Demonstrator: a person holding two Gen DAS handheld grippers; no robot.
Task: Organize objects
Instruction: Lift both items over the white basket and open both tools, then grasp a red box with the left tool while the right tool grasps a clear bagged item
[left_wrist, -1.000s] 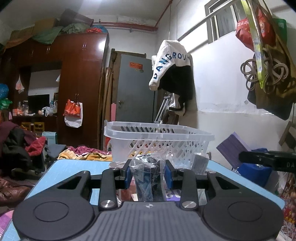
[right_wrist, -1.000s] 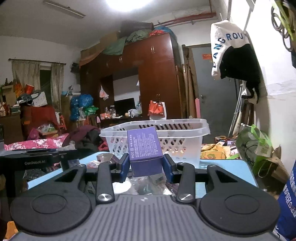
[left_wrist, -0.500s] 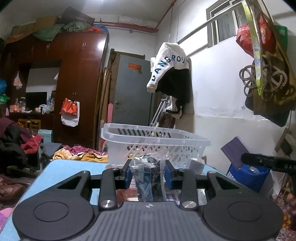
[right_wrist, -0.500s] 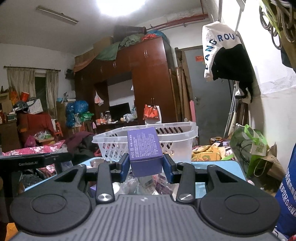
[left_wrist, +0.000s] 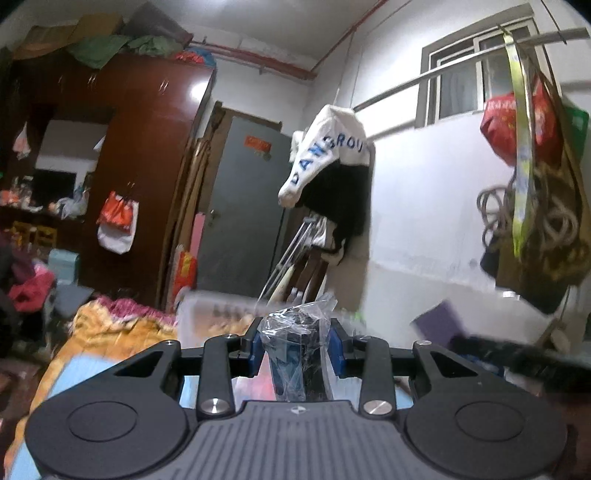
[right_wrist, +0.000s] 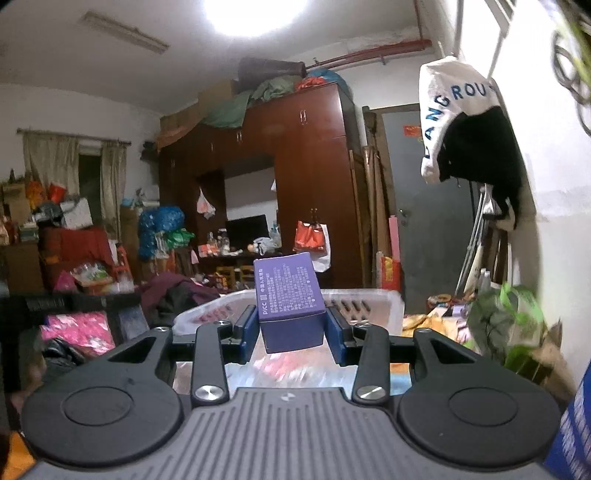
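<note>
My left gripper (left_wrist: 295, 349) is shut on a dark item wrapped in clear crinkled plastic (left_wrist: 295, 354), which stands upright between the blue pads. Just beyond it lies the blurred rim of the white slotted basket (left_wrist: 210, 301). My right gripper (right_wrist: 291, 328) is shut on a purple box (right_wrist: 290, 306) with white print on top. The same white basket (right_wrist: 373, 301) sits low behind that box. In the left wrist view the purple box (left_wrist: 437, 321) and the other gripper's dark body (left_wrist: 517, 354) appear at the right.
The light blue table top (left_wrist: 85, 373) shows at lower left. A jacket (left_wrist: 332, 177) hangs on the white wall, bags and coiled rope (left_wrist: 532, 206) hang at right. A dark wardrobe (right_wrist: 314, 192) and a grey door (right_wrist: 436, 221) stand behind. Clutter fills the room's left side.
Both grippers have risen with their loads. The basket has dropped lower in both views and now sits near pad height. The grips have not changed.
</note>
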